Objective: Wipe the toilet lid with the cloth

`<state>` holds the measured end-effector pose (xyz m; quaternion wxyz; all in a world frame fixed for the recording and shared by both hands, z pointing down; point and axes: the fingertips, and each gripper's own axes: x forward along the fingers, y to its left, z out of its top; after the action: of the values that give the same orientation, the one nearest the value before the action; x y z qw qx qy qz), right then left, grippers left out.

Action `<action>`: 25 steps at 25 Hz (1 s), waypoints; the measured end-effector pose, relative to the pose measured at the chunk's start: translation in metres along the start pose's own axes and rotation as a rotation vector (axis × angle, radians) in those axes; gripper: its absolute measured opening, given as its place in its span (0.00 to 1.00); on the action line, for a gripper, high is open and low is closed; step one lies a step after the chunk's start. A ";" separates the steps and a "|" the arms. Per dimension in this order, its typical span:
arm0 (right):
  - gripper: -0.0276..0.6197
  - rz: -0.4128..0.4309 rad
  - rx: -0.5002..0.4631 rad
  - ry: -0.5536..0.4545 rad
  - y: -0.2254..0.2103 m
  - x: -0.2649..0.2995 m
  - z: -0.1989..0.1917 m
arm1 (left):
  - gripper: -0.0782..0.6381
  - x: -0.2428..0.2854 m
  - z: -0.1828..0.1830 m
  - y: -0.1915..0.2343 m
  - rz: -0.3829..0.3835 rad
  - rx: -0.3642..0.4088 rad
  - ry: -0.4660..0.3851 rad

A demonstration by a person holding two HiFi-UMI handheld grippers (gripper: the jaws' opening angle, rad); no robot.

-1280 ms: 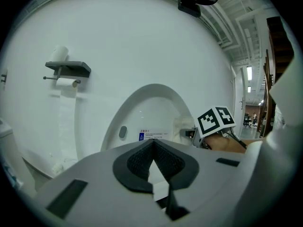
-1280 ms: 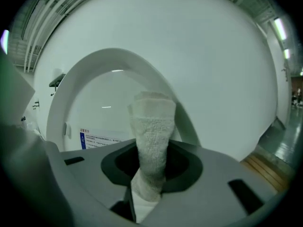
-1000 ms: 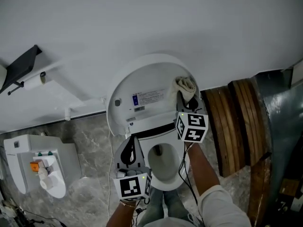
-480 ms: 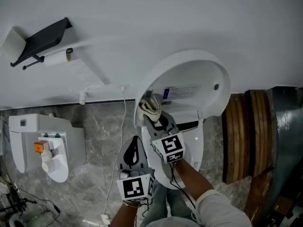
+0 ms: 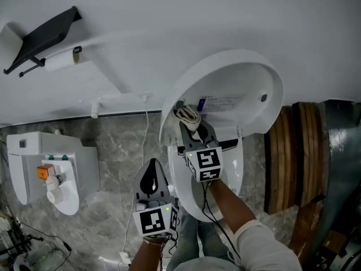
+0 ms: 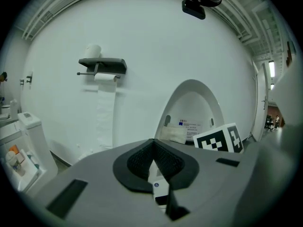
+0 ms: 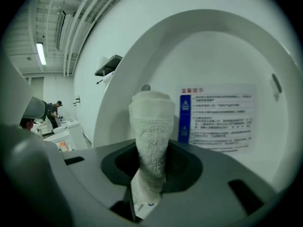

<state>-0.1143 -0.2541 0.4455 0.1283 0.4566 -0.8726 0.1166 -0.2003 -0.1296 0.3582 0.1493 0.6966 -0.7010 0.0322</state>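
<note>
The white toilet lid stands raised against the wall, with a printed label on its inner face. My right gripper is shut on a cream terry cloth, and the bunched cloth rests against the lid's lower left edge. In the right gripper view the cloth sticks up out of the jaws in front of the lid and its label. My left gripper hangs lower, left of the bowl, shut and empty. The left gripper view shows its closed tips, with the lid beyond.
The open seat and bowl lie below the right gripper. A black shelf with a paper roll is on the wall at upper left. A white unit holding bottles stands on the left floor. Wooden slats stand on the right. A hose hangs by the lid.
My right gripper has carried the cloth across the lid's inner face, from its right side to its lower left edge. The left gripper has stayed low and shut, shifting slightly.
</note>
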 end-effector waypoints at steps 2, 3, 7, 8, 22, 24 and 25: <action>0.20 -0.056 0.026 -0.001 -0.025 -0.010 -0.004 | 0.12 0.006 -0.001 -0.007 -0.017 0.000 -0.003; 0.20 -0.086 0.042 -0.001 -0.039 -0.015 -0.006 | 0.12 0.010 -0.001 -0.011 -0.026 0.001 -0.003; 0.20 -0.195 0.055 -0.006 -0.095 -0.037 -0.013 | 0.12 0.023 0.000 -0.035 -0.071 0.007 -0.005; 0.20 -0.221 0.053 -0.007 -0.108 -0.043 -0.015 | 0.12 0.025 0.000 -0.042 -0.083 0.009 -0.002; 0.20 -0.657 0.171 0.027 -0.244 -0.112 -0.041 | 0.12 0.027 -0.018 -0.086 -0.153 0.026 0.033; 0.20 -0.685 0.173 0.033 -0.249 -0.114 -0.043 | 0.12 0.025 -0.019 -0.084 -0.148 0.028 0.035; 0.20 -0.692 0.168 0.036 -0.250 -0.115 -0.043 | 0.12 0.023 -0.019 -0.082 -0.144 0.028 0.035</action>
<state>0.1608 -0.2916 0.4697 0.1376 0.7319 -0.6512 0.1458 -0.1155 -0.1493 0.3690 0.1538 0.7467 -0.6457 0.0436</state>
